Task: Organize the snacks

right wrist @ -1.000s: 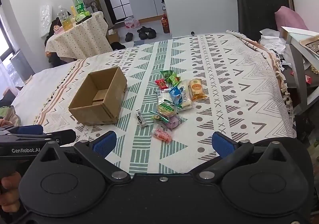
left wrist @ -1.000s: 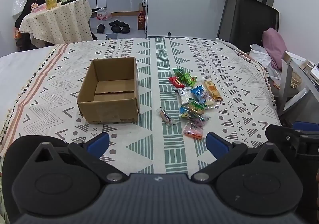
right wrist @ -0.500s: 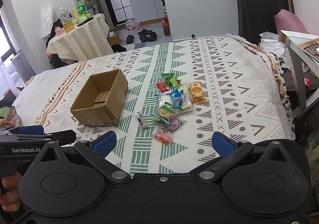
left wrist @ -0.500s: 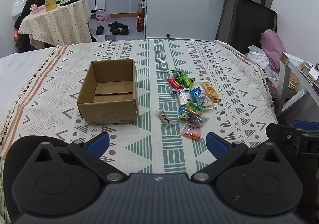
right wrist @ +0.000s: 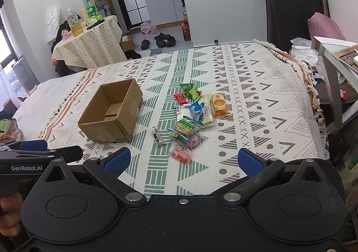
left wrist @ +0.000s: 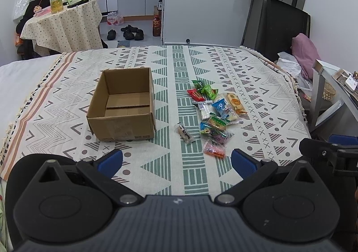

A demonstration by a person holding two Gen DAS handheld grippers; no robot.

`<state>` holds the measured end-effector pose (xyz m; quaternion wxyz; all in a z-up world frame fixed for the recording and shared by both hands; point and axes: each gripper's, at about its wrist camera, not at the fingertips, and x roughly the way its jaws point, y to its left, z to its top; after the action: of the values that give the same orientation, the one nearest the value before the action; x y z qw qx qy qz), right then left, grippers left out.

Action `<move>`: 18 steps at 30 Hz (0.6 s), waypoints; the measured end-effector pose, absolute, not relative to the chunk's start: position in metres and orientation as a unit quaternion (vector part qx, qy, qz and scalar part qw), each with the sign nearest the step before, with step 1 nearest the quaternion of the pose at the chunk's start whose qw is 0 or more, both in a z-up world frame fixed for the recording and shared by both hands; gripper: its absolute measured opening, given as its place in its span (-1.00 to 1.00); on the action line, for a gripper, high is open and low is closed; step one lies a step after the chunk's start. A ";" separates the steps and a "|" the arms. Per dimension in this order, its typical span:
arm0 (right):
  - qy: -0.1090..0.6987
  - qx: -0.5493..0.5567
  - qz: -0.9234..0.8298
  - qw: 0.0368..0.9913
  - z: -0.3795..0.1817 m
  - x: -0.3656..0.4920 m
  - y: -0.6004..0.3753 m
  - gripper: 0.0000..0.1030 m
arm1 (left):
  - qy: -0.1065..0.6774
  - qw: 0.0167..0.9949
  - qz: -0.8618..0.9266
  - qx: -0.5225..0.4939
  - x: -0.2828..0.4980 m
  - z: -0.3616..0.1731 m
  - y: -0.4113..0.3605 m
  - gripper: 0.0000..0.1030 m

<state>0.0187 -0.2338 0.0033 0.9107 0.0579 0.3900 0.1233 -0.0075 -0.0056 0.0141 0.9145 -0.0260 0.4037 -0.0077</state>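
Left wrist view: my left gripper hangs above the near edge of the patterned blanket, its blue pads spread wide with nothing between them. Ahead and to the left sits the cardboard box, open at the top and with nothing inside. Just right of it lies a loose heap of snacks, and one dark snack bar lies apart, between the box and the heap. A pink packet is the nearest to me.

From the right wrist camera, my right gripper is likewise wide open and holds nothing, hovering over the blanket short of the pink packet. The box is off to the left, the snacks straight ahead. My left gripper shows at the left edge, beside my hand.
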 end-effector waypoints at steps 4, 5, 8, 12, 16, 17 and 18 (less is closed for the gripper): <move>0.389 0.058 0.124 0.911 0.002 0.018 -0.233 1.00 | 0.403 0.915 -0.009 -0.026 -0.007 0.015 -0.006 0.99; 0.390 0.058 0.124 0.911 0.003 0.019 -0.234 1.00 | 0.403 0.915 -0.009 -0.026 -0.006 0.016 -0.006 0.99; 0.390 0.057 0.124 0.911 0.003 0.019 -0.233 1.00 | 0.404 0.915 -0.009 -0.026 -0.007 0.016 -0.006 0.99; 0.389 0.057 0.123 0.911 0.002 0.018 -0.234 1.00 | 0.403 0.915 -0.009 -0.027 -0.007 0.016 -0.006 0.99; 0.389 0.054 0.122 0.911 0.002 0.019 -0.235 1.00 | 0.403 0.915 -0.010 -0.026 -0.007 0.016 -0.007 0.99; 0.389 0.054 0.123 0.911 0.003 0.020 -0.236 1.00 | 0.403 0.915 -0.010 -0.027 -0.007 0.017 -0.007 0.99; 0.390 0.054 0.123 0.911 0.003 0.020 -0.236 1.00 | 0.403 0.915 -0.009 -0.027 -0.007 0.016 -0.007 0.99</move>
<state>0.0198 -0.2358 0.0029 0.9112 0.0537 0.3896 0.1228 -0.0073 -0.0066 0.0158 0.9148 -0.0269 0.4030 -0.0094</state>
